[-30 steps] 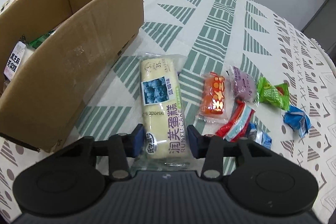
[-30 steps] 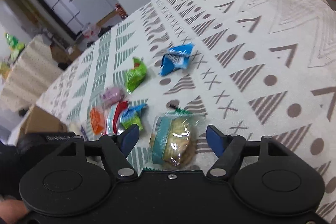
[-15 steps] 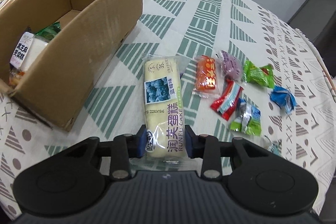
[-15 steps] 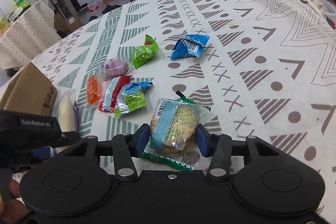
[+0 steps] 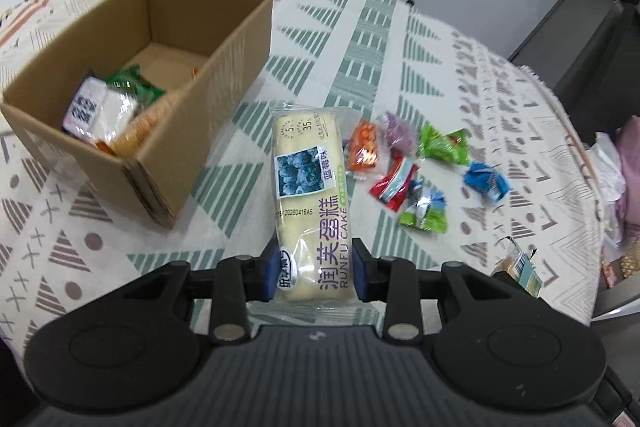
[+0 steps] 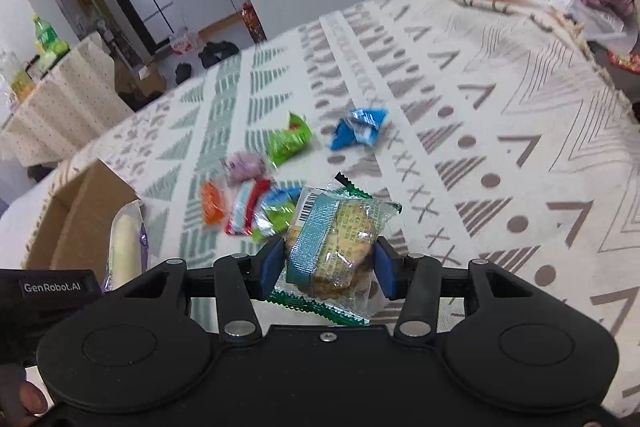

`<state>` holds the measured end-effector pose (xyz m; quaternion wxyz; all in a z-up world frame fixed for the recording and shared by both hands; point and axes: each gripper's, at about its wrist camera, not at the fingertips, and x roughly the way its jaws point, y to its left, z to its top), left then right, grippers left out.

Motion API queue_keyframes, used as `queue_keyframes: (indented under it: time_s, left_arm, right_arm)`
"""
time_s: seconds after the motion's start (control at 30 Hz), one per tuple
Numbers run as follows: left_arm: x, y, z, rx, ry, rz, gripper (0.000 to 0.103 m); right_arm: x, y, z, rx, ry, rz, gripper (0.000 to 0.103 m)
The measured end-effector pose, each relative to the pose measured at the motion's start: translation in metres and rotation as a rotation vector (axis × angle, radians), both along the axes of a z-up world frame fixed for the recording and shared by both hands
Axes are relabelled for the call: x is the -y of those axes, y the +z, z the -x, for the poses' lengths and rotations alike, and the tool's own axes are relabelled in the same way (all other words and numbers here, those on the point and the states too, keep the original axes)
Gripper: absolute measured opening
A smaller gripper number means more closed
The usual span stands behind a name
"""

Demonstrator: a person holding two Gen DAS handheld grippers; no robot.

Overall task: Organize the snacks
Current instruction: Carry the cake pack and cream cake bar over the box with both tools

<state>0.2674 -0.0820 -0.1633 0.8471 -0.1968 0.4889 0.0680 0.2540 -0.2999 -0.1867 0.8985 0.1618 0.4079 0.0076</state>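
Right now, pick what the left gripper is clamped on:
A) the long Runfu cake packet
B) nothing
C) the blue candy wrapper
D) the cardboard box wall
A: the left gripper has both blue pads pressed against the near end of the long Runfu cake packet, beside the cardboard box.
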Motion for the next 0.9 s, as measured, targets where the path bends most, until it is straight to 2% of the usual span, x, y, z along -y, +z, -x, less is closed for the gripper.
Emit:
queue_keyframes:
  time_s: [0.17,0.37,0.6,0.9]
  left_arm:
    - [-0.006,0.026,0.012,0.052,-0.016,0.008,0.035]
    - [-0.019,0.048,0.029,0.099,-0.008,0.028,0.035]
    - [-0.035,0.064,0.045,0.133,0.007,0.04,0.035]
    - [-0.066,0.076,0.056,0.165,0.048,0.063,0.035]
  right_arm:
    - [-0.009,0.021,0.013,0.037,-0.011,-0.035,0.047]
    - [-0.028,0.046,0.026,0.09,0.011,-0.032,0.047]
    - [-0.046,0.07,0.036,0.139,0.036,-0.043,0.047]
    - [-0.075,0.083,0.041,0.159,0.067,-0.043,0.047]
